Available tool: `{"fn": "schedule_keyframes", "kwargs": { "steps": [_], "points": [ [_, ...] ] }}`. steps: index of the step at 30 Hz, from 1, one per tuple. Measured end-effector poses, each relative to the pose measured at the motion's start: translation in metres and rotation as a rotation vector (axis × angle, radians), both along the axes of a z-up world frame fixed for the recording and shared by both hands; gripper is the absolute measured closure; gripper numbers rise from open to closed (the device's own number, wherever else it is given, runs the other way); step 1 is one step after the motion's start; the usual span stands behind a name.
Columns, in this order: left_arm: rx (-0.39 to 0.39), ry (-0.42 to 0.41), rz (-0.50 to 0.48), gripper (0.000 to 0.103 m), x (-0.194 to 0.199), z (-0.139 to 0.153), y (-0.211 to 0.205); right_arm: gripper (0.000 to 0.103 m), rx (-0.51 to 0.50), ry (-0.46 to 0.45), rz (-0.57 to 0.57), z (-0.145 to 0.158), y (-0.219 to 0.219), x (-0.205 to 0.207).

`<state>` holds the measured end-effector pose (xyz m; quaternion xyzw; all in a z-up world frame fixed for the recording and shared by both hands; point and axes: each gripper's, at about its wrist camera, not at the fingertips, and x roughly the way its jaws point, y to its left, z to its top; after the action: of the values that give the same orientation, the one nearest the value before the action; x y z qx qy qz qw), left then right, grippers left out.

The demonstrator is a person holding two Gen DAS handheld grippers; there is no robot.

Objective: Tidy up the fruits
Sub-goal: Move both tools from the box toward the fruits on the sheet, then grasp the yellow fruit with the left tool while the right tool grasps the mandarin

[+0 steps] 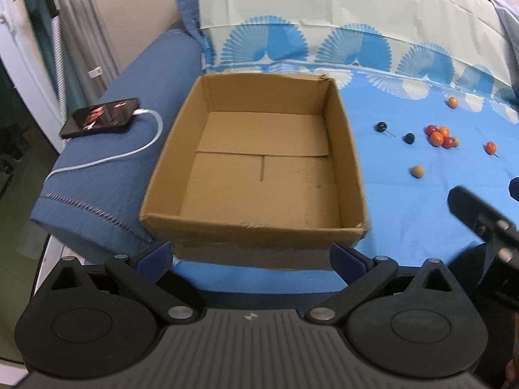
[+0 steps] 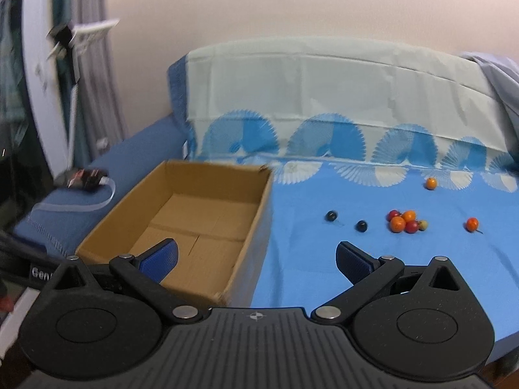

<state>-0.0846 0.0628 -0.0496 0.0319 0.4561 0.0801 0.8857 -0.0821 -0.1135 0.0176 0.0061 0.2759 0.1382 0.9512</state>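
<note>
- On the blue bedsheet (image 1: pixel 405 201), small fruits (image 1: pixel 439 136) lie scattered right of the empty cardboard box (image 1: pixel 259 159).
- Left gripper (image 1: pixel 253 256) and right gripper (image 2: pixel 256 261) both gape wide, holding nothing.
- Risk: round fruits may roll off on soft bedding when pinched.

Plain cream wall (image 2: pixel 259 6) behind a blue-sheeted bed (image 1: pixel 405 194), grey curtain (image 1: pixel 87 32) at left
</note>
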Motion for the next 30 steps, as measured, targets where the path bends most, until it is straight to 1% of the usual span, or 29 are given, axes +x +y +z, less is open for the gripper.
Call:
{"fn": "schedule_keyframes", "kwargs": {
  "steps": [3, 9, 12, 14, 16, 19, 23, 26, 30],
  "points": [
    [-0.024, 0.013, -0.023, 0.000, 0.013, -0.001, -0.015, 0.000, 0.054, -0.033, -0.045, -0.001, -0.024, 0.004],
    [-0.102, 0.030, -0.078, 0.000, 0.044, -0.003, -0.049, 0.000, 0.072, -0.079, -0.119, -0.003, -0.069, 0.018],
    [-0.147, 0.038, -0.105, 0.000, 0.059, -0.007, -0.069, 0.000, 0.104, -0.046, -0.190, -0.007, -0.096, 0.031],
    [-0.178, 0.065, -0.123, 0.000, 0.071, -0.014, -0.085, 0.000, 0.131, -0.019, -0.258, -0.012, -0.117, 0.041],
    [-0.195, 0.089, -0.146, 0.000, 0.083, -0.021, -0.099, 0.000, 0.127, -0.007, -0.321, -0.019, -0.135, 0.048],
    [-0.184, 0.117, -0.181, 0.000, 0.103, -0.035, -0.123, 0.000, 0.082, -0.004, -0.392, -0.026, -0.159, 0.062],
    [-0.136, 0.167, -0.232, 0.000, 0.133, -0.058, -0.155, 0.000, 0.009, 0.012, -0.465, -0.043, -0.193, 0.083],
    [-0.097, 0.192, -0.258, 0.000, 0.159, -0.080, -0.177, 0.000, 0.021, 0.073, -0.519, -0.058, -0.223, 0.106],
    [-0.087, 0.208, -0.287, 0.000, 0.194, -0.111, -0.206, 0.000, 0.056, 0.151, -0.586, -0.083, -0.263, 0.144]
  ]
}}
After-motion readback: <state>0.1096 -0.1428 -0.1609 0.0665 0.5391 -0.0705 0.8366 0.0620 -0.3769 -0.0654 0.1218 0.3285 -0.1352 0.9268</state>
